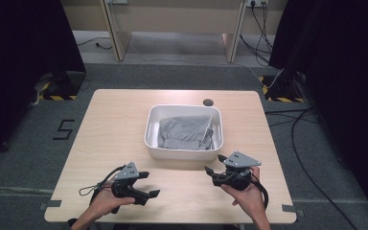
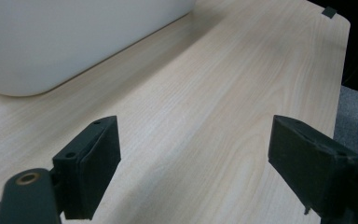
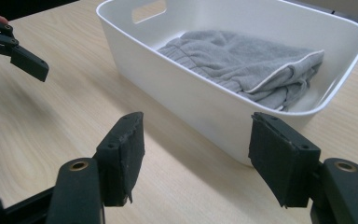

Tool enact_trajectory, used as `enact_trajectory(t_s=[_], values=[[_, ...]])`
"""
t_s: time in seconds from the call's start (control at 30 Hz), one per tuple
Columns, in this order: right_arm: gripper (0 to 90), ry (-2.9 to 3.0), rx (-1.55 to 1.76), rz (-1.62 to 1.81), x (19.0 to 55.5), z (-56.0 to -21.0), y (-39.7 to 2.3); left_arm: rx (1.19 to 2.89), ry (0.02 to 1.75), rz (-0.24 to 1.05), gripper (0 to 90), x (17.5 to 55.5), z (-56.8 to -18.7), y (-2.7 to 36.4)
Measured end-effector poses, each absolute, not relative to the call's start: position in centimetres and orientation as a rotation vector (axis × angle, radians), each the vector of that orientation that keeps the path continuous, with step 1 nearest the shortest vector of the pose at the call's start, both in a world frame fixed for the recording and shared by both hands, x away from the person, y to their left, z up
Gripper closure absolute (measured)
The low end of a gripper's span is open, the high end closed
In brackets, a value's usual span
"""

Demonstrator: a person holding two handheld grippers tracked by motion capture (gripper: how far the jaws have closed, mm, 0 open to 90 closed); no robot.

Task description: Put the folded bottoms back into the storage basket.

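— Pale wood runs under everything I've got: one light table (image 1: 110,129), dark curtains on both sides, cables on the grey floor behind. What do you want first?

— The grippers. How do they stand?

— From where I sit, my left gripper (image 1: 149,184) is low over the near left part of the table, jaws spread wide with bare wood between the pads. In the left gripper view the same gap shows, nothing in it, and the rounded white wall of the tub (image 2: 65,42) sits ahead at the upper left.

— And the right?

— My right gripper (image 1: 214,164) hangs just off the tub's near right corner, jaws apart — about a middling gap, nothing between them. In the right gripper view the pads frame the near wall of the white tub (image 3: 205,100), close but not touching it.

— Where's the cloth?

— The grey garment (image 3: 244,65) lies crumpled inside the tub, bunched toward the side with a pale trim edge showing. From the high view, the garment (image 1: 184,132) covers most of the tub floor, and the tub (image 1: 149,134) sits right of the table's middle, beyond both grippers.

— Anything else on the table?

— A small dark round hole (image 1: 208,102) in the table behind the tub, near the far edge.
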State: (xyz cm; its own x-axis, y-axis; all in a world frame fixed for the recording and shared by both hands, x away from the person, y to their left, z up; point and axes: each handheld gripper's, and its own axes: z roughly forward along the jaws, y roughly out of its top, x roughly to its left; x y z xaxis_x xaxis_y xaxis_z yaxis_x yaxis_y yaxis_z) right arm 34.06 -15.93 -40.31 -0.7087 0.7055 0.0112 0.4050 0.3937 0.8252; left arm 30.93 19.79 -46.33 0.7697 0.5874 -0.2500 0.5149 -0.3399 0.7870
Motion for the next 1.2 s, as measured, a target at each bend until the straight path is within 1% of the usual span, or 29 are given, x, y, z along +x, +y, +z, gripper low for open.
enact_trajectory(t_s=[0.4, 0.83, 1.0, 1.2], values=[[36.5, 2.326, 1.005, 1.178, 32.0, -41.8, -16.9, 2.043, 0.834, 0.099, 16.5, 29.7, -47.8, 20.1], [36.0, 2.347, 0.992, 1.206, 31.4, -43.7, -16.4, 2.071, 0.850, 0.128, 16.5, 29.0, -48.6, 20.4], [33.8, 2.406, 1.005, 1.177, 31.3, -45.4, -16.1, 2.099, 0.851, 0.144, 16.6, 28.4, -49.0, 20.4], [30.8, 2.432, 1.023, 1.139, 31.1, -46.6, -16.1, 2.117, 0.860, 0.149, 16.7, 27.9, -49.3, 20.6]])
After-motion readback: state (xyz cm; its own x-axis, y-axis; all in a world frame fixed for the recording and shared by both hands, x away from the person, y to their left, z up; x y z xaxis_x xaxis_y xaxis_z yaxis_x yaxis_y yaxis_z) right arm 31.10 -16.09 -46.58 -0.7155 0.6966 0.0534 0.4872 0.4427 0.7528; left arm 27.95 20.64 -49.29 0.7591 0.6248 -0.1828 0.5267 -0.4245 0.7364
